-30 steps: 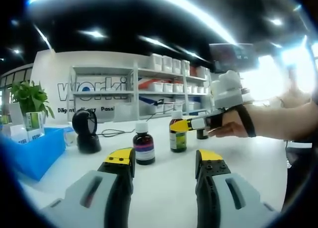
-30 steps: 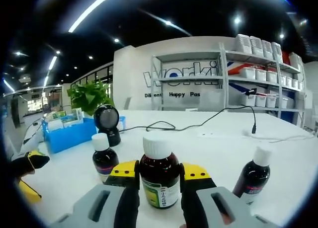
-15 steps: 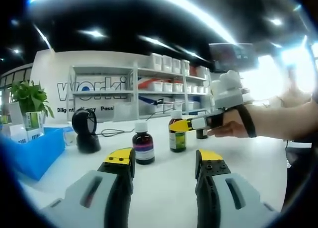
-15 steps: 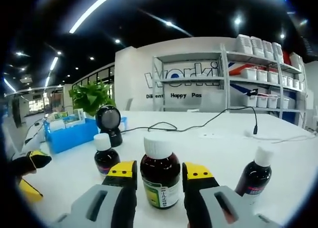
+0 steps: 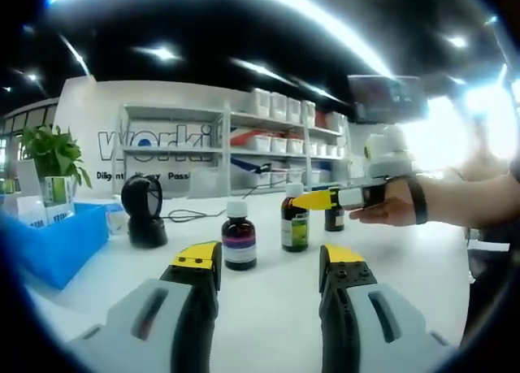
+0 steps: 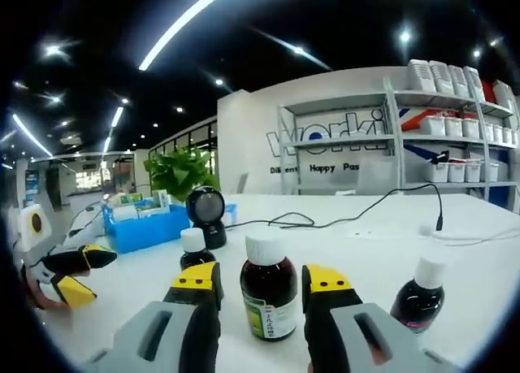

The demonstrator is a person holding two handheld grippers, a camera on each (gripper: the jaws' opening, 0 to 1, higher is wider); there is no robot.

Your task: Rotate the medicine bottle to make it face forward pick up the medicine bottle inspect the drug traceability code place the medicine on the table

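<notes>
Right gripper (image 6: 260,279) has backed off slightly | jaws spread, gripping nothing | green-labelled brown glass medicine bottle (image 6: 269,287) upright on white table (image 6: 455,288), between jaws, dead ahead | left gripper (image 5: 268,259) gaping, farther.

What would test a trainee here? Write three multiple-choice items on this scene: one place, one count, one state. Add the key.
1. Where does the green-labelled bottle stand?
A between the right gripper's jaws
B on the floor
C atop another bottle

2. How many white-capped bottles are on the table?
A two
B three
C five

3. The left gripper is:
A shut on a bottle
B open, empty
C shut, empty

Key: A, yellow-tipped jaws flank it; B, three caps show; B, bare table shows between its jaws.
</notes>
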